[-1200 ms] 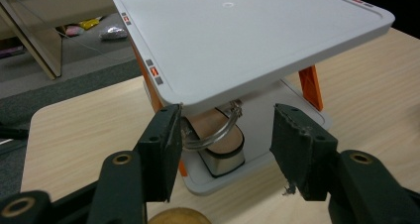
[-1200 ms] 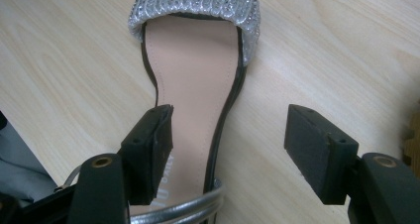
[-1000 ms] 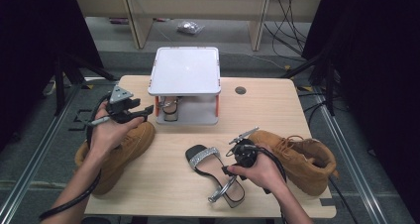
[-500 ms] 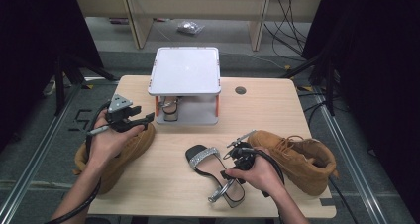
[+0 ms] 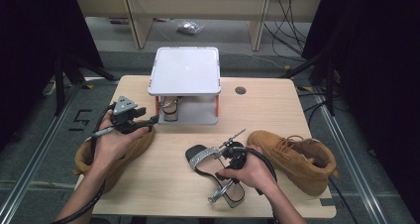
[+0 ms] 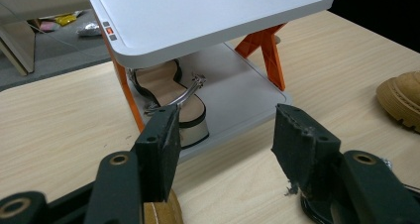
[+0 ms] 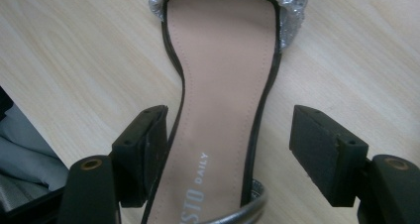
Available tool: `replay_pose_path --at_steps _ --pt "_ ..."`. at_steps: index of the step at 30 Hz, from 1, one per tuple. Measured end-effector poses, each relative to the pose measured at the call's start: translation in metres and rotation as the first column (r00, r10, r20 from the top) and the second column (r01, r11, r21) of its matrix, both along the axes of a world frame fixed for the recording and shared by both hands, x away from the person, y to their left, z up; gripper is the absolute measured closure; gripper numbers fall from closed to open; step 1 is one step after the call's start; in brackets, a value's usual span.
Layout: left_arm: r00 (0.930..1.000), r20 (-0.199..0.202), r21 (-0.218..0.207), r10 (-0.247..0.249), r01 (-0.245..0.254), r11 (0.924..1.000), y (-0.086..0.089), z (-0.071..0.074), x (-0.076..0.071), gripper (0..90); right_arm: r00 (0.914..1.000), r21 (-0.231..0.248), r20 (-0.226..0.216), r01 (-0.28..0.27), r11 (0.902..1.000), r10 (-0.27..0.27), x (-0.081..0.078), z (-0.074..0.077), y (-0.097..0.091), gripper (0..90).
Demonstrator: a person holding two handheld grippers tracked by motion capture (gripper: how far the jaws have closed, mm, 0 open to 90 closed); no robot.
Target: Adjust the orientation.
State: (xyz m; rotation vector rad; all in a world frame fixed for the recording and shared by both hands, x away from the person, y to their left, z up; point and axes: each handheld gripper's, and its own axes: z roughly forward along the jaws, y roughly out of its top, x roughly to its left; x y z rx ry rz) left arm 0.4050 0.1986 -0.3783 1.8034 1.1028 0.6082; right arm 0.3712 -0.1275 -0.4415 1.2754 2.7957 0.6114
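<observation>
A black sandal (image 5: 205,157) with a silver toe strap and a beige insole (image 7: 223,75) lies on the wooden table (image 5: 257,110) near its front. My right gripper (image 5: 229,160) hangs over the sandal, its jaws open and just widened. They straddle the narrow waist of the sole (image 7: 230,144); the right pad stands clear of it. My left gripper (image 5: 148,121) is open and empty above a tan boot (image 5: 131,147), facing a grey two-tier rack (image 5: 185,70). A matching sandal (image 6: 171,92) sits on the rack's lower shelf, ahead of the left gripper (image 6: 223,135).
A second tan boot (image 5: 292,157) lies at the table's right front, close to my right hand; its toe (image 6: 401,97) appears in the left gripper view. The rack's top shelf (image 6: 198,11) is bare. A cable hole (image 5: 240,90) marks the back right of the table.
The right hand has edged slightly left over the sandal's middle. The left hand and the shoes stay where they were.
</observation>
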Motion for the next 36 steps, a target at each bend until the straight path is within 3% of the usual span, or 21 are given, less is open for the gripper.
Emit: replay_pose_path --at_steps 15,20,36 --pt "1.0000 0.000 -0.004 0.004 -0.004 1.0000 0.000 -0.002 -0.001 43.1 0.9963 -0.081 -0.051 -0.074 0.9940 0.070 0.005 -0.015 0.016 27.5" --pt "1.0000 0.000 -0.005 -0.004 0.004 1.0000 0.000 -0.002 -0.002 43.1 0.9954 -0.117 -0.066 -0.077 0.9902 0.070 0.007 -0.022 0.020 27.1" --pt "1.0000 -0.007 0.000 0.000 0.000 1.0000 0.001 -0.005 -0.003 42.9 0.9915 -0.164 -0.103 -0.096 0.9817 0.080 0.009 -0.030 0.029 30.1"
